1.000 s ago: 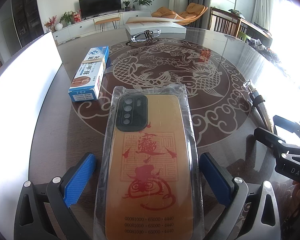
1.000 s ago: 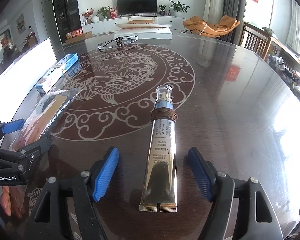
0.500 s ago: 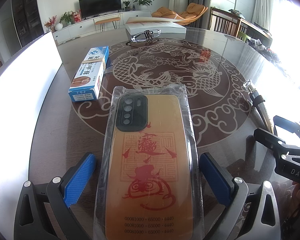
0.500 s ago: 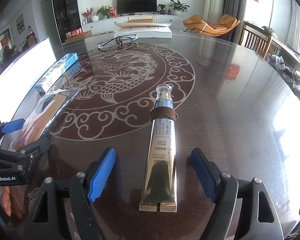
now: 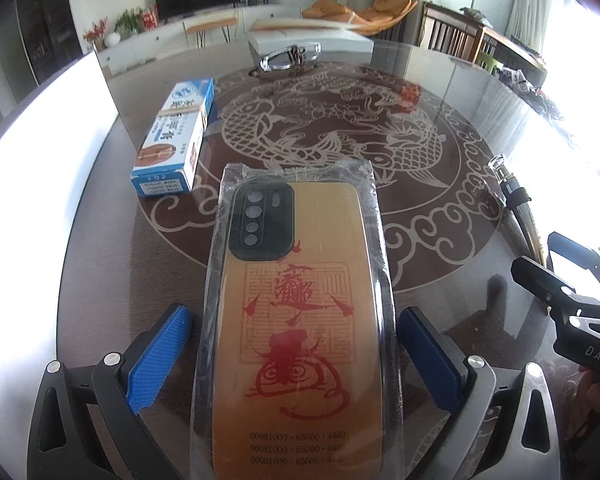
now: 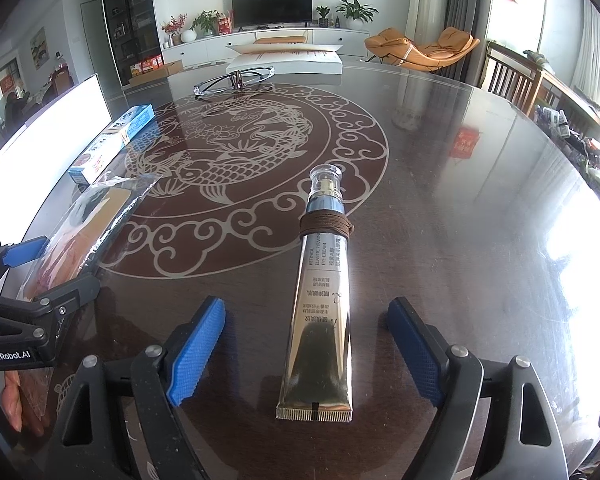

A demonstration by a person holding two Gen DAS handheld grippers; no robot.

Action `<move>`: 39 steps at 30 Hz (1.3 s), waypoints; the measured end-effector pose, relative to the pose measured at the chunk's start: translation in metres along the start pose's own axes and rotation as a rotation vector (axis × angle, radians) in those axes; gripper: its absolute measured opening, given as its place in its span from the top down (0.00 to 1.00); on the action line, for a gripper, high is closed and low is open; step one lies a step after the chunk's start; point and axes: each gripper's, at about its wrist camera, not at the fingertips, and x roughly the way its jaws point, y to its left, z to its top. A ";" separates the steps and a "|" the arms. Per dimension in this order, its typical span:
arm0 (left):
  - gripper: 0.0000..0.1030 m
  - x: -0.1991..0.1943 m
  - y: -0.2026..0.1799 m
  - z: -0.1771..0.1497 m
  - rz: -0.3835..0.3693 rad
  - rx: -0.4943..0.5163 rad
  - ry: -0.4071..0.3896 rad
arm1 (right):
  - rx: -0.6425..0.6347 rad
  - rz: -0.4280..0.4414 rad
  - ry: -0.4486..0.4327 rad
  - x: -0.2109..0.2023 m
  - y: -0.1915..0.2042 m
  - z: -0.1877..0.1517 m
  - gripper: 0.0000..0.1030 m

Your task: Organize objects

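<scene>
An orange phone case in a clear plastic sleeve (image 5: 296,320) lies flat on the dark table; it also shows in the right wrist view (image 6: 88,224). My left gripper (image 5: 296,356) is open, its blue pads on either side of the sleeve, not touching it. A gold eye-cream tube (image 6: 320,308) with a brown band lies between the open pads of my right gripper (image 6: 308,352), apart from both. The tube's cap end shows in the left wrist view (image 5: 516,200).
A blue and white box (image 5: 172,140) lies beyond the case to the left. Eyeglasses (image 6: 234,80) and a white flat box (image 6: 284,62) lie at the far side. A white panel (image 6: 40,140) stands along the left edge of the table (image 6: 460,200).
My right gripper's pads have spread a little wider around the tube. The left gripper and the phone case have barely moved.
</scene>
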 end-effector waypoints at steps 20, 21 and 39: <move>0.28 -0.084 0.023 -0.011 -0.088 -0.016 -0.201 | 0.047 0.082 0.105 -0.004 -0.002 0.035 0.75; 0.28 -0.098 0.026 -0.012 -0.101 -0.023 -0.222 | 0.059 0.123 0.087 -0.015 -0.001 0.035 0.75; 0.27 -0.235 0.269 -0.069 0.358 -0.351 -0.227 | -0.225 0.865 0.038 -0.124 0.318 0.107 0.74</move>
